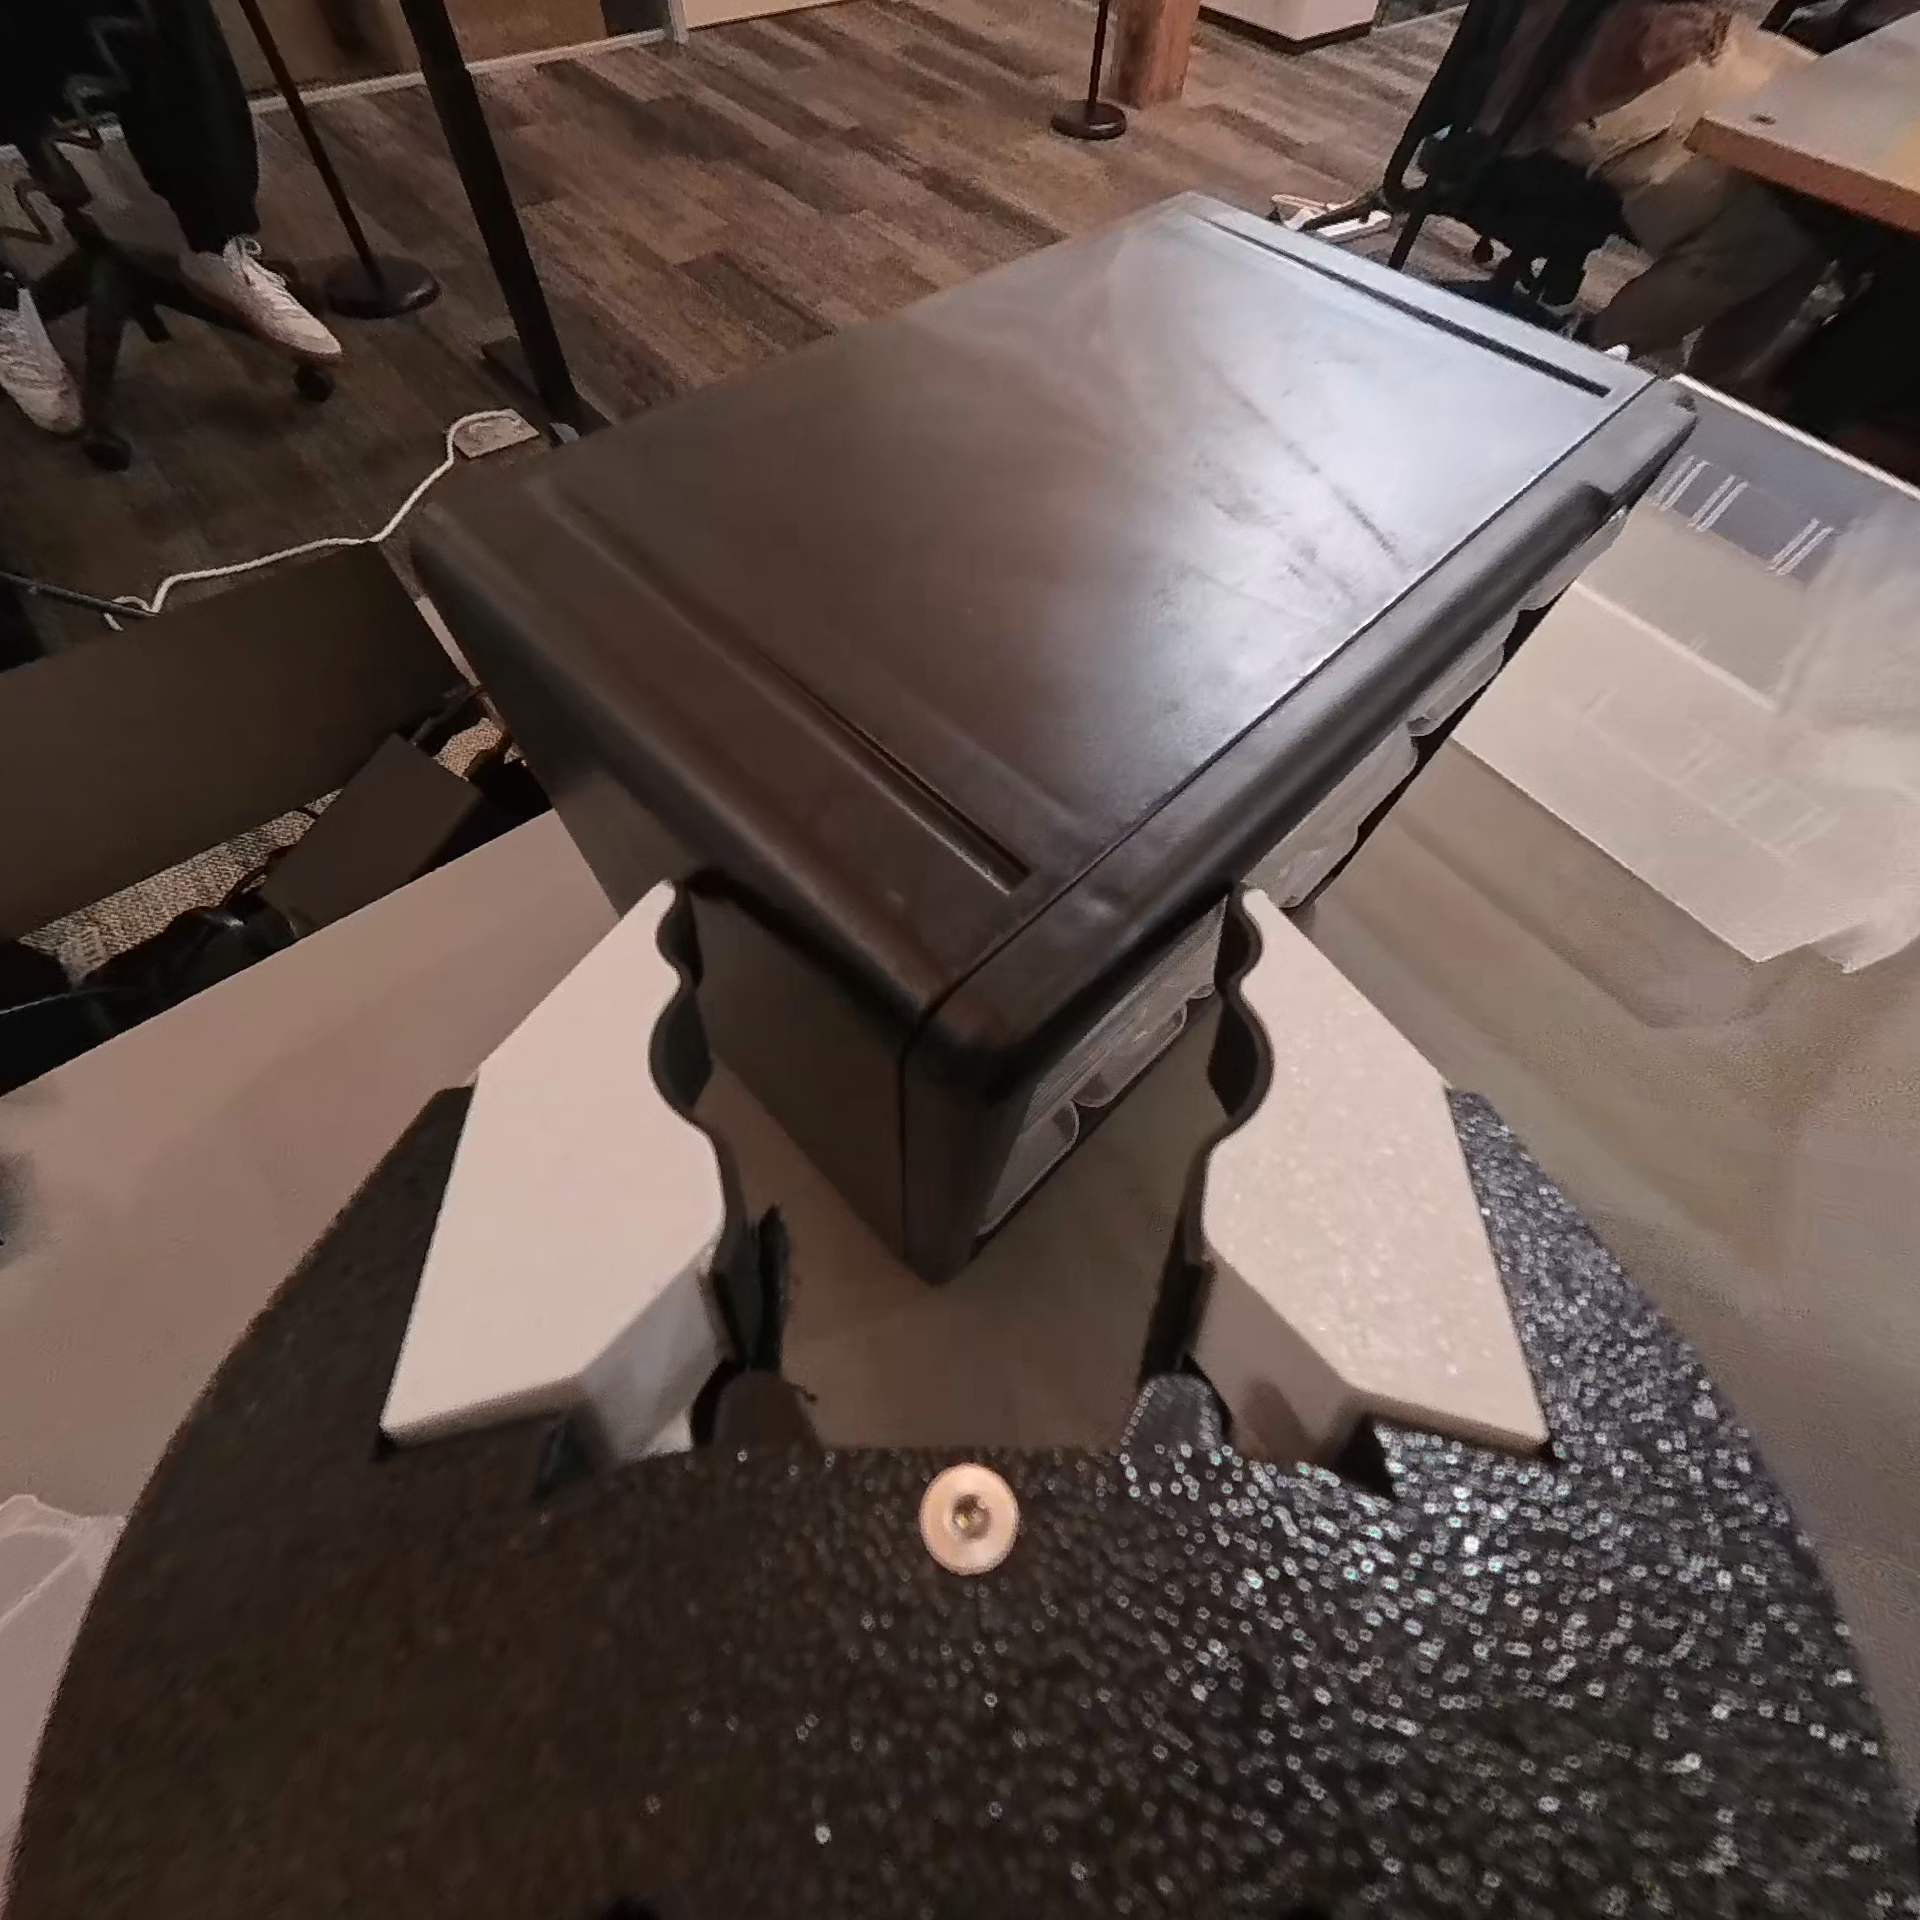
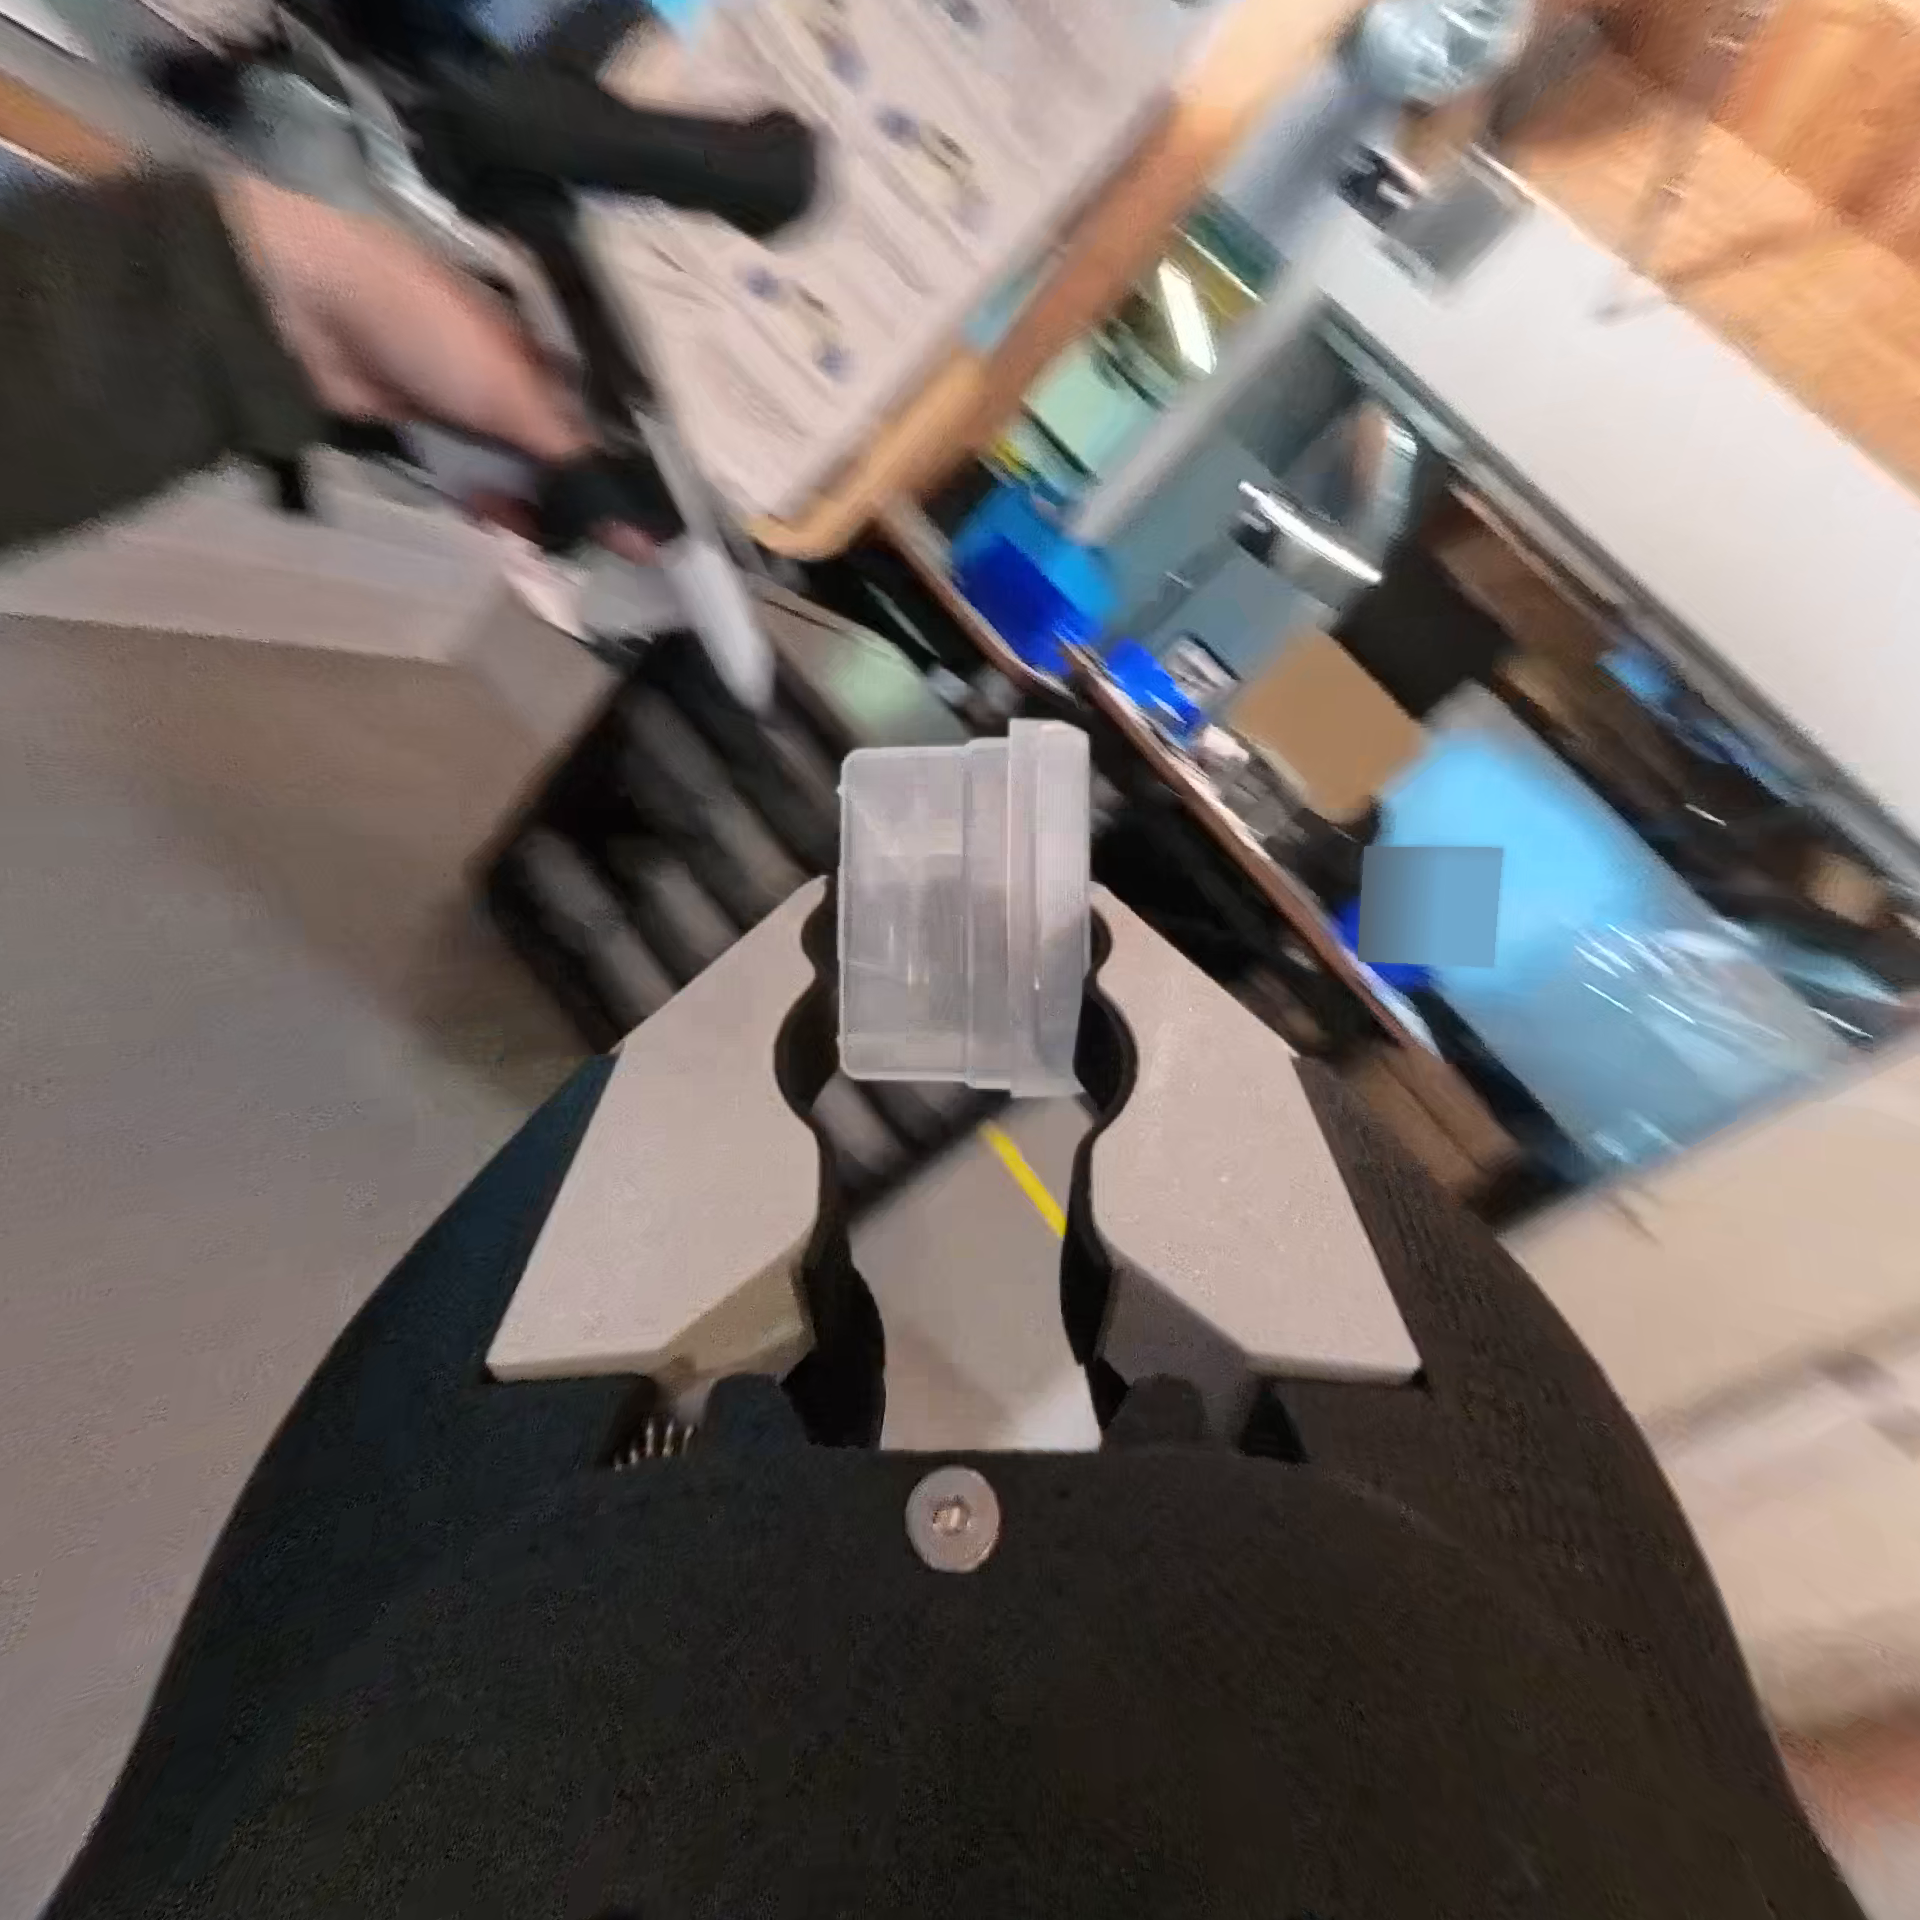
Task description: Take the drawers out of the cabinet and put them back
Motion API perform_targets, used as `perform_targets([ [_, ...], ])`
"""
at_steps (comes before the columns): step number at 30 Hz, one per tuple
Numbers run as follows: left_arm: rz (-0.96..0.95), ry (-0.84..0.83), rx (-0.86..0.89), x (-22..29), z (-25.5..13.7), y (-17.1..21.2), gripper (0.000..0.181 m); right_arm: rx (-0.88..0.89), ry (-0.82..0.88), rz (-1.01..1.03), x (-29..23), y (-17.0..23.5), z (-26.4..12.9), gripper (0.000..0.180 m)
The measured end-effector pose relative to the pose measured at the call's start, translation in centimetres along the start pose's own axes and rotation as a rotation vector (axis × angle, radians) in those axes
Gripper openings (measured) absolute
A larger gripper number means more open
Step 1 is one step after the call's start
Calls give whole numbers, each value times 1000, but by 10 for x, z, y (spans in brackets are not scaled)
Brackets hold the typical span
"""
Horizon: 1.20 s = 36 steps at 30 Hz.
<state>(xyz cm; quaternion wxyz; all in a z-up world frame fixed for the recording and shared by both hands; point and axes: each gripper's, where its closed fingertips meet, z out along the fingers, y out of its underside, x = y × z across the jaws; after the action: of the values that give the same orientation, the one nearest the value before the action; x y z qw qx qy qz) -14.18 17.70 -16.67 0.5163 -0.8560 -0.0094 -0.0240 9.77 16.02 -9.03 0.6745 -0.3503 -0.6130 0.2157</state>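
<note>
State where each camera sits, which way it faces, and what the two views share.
Left wrist view: on the left gripper, looking down along its fingers at the black cabinet clamped between them.
Right wrist view: on the right gripper, facing the blurred room, its fingers holding a clear drawer; the person's hand shows at upper left.
Shared: the grey table, probably; no single object clearly appears in both.
</note>
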Motion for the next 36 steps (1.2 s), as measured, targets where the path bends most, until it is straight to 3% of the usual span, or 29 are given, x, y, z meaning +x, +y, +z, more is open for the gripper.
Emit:
perform_targets([
  [3, 2, 15, 6, 0, 1, 0, 99, -253, 219, 6, 74, 53, -37, 43],
  [6, -15, 42, 8, -1, 2, 0, 102, -512, 290, 140, 119, 129, -46, 42],
  [13, -23, 57, 7, -1, 3, 1, 104, -1008, 262, 369, 144, 285, -32, 42],
  [17, -23, 62, 7, -1, 3, 1, 103, -1225, 307, 301, 146, 339, -32, 43],
  [22, -22, 65, 7, -1, 3, 1, 103, -1260, 301, 247, 133, 363, -5, 42],
  [24, -22, 66, 7, -1, 3, 1, 103, -1230, 266, 324, 122, 366, 7, 41],
  [29, -22, 69, 6, -1, 3, 2, 103, -1109, 251, 623, 109, 375, 20, 57],
  [32, -21, 69, 6, -1, 3, 2, 102, -1020, 287, 680, 120, 365, 15, 62],
  [36, -22, 73, 4, -2, 3, 2, 101, -870, 350, 646, 149, 319, 5, 67],
])
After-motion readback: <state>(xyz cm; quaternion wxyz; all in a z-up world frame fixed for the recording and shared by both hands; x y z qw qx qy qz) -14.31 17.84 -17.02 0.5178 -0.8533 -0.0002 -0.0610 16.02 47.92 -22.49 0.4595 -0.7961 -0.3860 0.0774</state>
